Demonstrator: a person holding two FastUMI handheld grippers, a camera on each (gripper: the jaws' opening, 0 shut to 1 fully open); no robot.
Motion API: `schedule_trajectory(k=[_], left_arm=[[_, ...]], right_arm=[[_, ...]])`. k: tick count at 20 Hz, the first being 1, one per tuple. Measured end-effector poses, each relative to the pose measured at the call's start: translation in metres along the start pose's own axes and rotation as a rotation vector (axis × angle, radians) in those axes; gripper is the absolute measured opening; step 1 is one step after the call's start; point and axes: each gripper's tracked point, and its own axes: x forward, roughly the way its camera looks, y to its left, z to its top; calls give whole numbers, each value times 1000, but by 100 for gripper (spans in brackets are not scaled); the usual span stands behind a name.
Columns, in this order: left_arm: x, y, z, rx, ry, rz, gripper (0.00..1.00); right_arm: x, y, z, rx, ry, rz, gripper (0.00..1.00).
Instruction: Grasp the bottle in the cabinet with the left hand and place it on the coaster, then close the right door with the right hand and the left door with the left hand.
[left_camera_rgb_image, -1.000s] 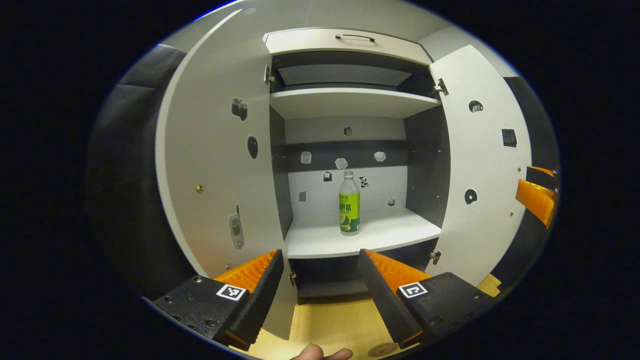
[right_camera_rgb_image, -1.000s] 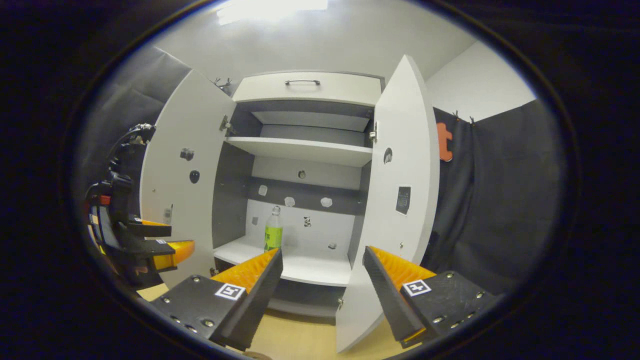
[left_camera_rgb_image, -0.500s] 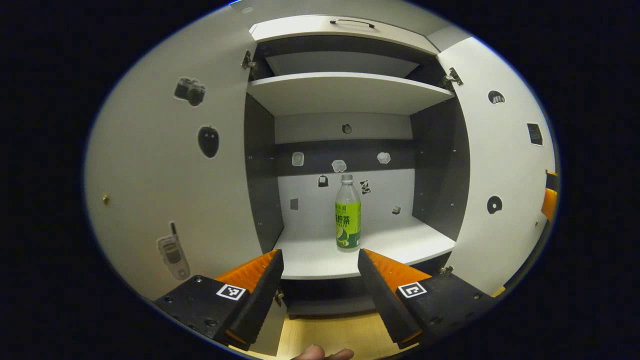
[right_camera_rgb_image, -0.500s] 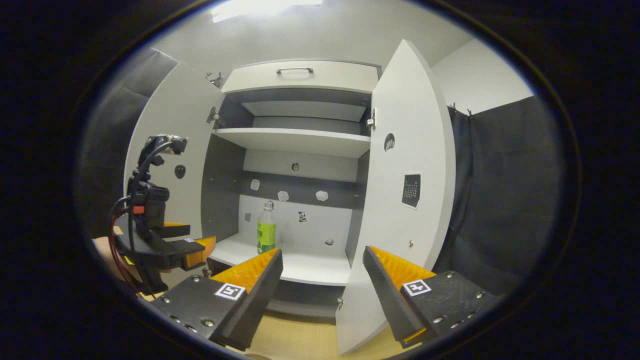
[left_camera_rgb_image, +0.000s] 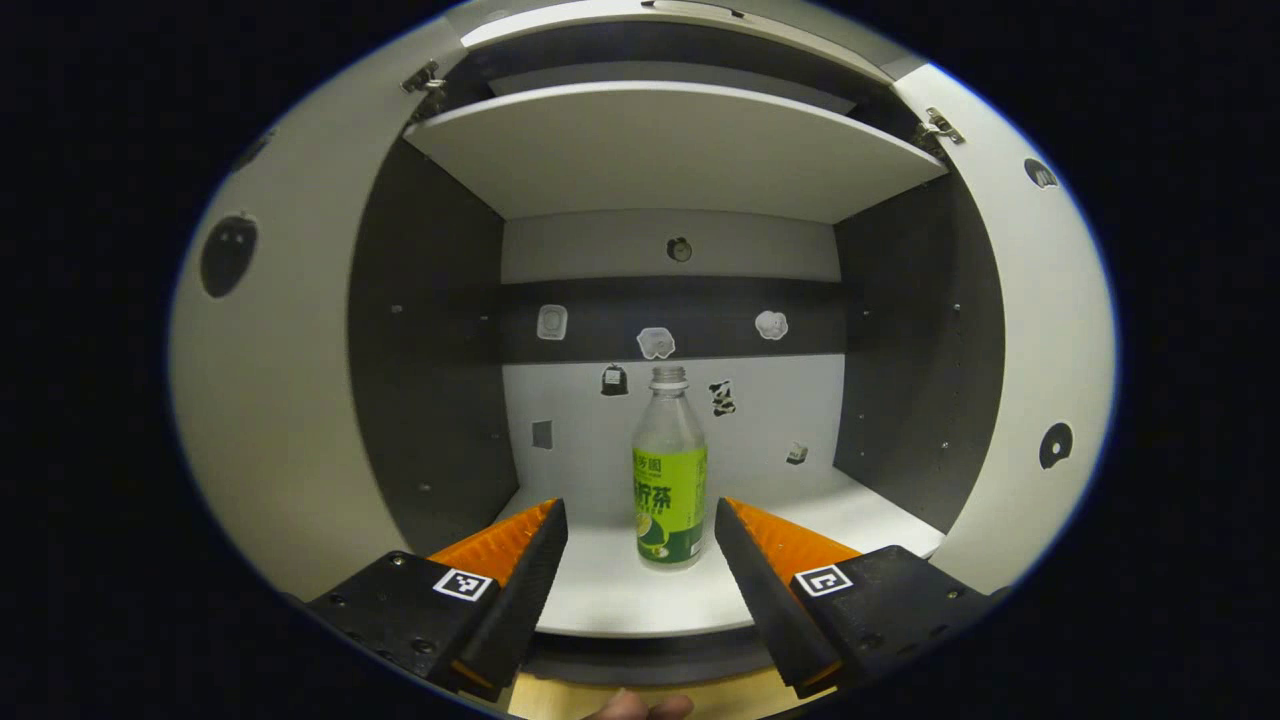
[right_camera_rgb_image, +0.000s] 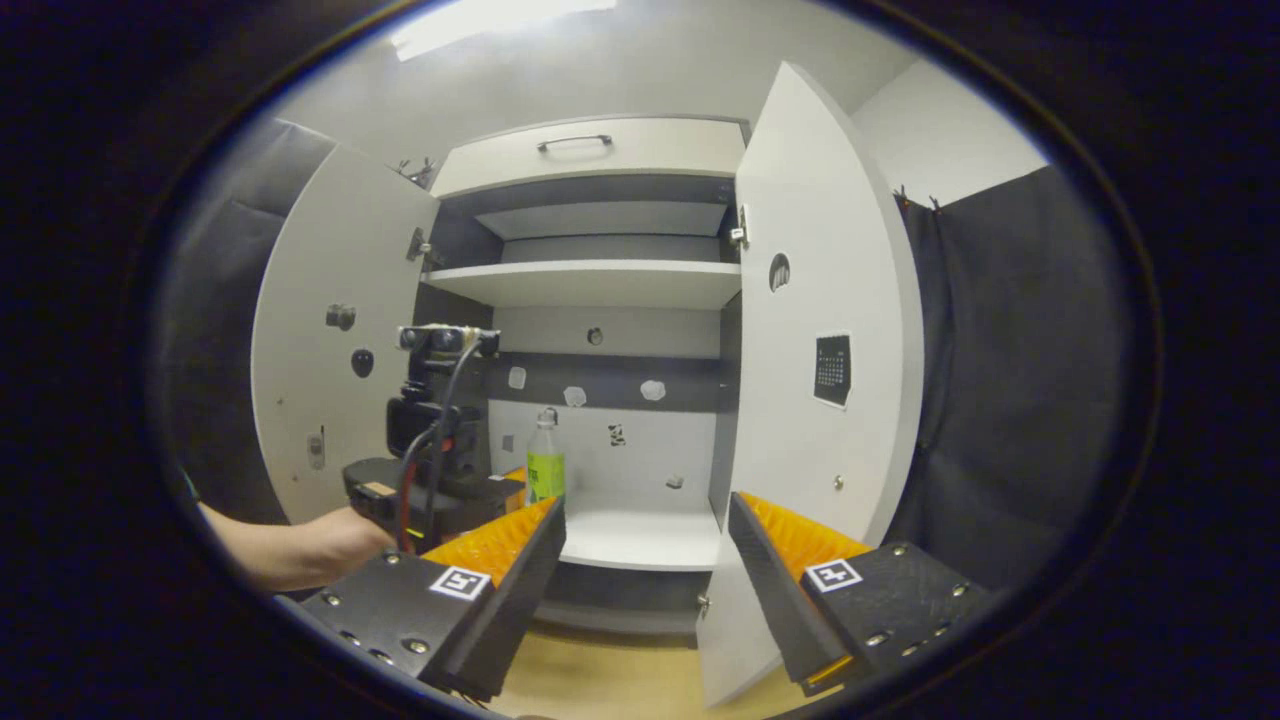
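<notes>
**Left gripper lined up on the bottle, jaws wide**

In the left gripper view, the left gripper (left_camera_rgb_image: 640, 545) sits at the front edge of the cabinet's lower shelf (left_camera_rgb_image: 620, 600) with its 2 orange-faced fingers spread well apart. The bottle (left_camera_rgb_image: 669, 470), clear with a green label and a pale cap, stands upright on that shelf, toward the middle. In this view its lower half appears in the gap between the 2 fingertips, slightly nearer the right finger; it stands farther back than the tips and neither finger touches it. Small stickers dot the back panel behind it.

In the right gripper view, the right gripper (right_camera_rgb_image: 645, 550) hangs outside the cabinet, its jaws also wide apart with nothing between them. The right door (right_camera_rgb_image: 810, 400) stands open directly ahead of its right finger, and the left door (right_camera_rgb_image: 320, 380) is open too. The same view shows the left gripper from the side, held by a hand (right_camera_rgb_image: 320, 545), reaching into the lower compartment with the bottle just beyond it.
</notes>
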Motion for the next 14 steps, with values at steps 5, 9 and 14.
schedule_trajectory(k=[5,9,14], left_arm=[[53,-7,-12,-60,30,-27,95],[83,-7,-8,-22,19,-24,96],[107,-17,-35,42,148,-65,94]], right_arm=[[-6,-19,-1,-6,13,-54,99],[-12,-22,0,-50,1,-71,99],[-19,-11,-7,-86,7,-56,99]])
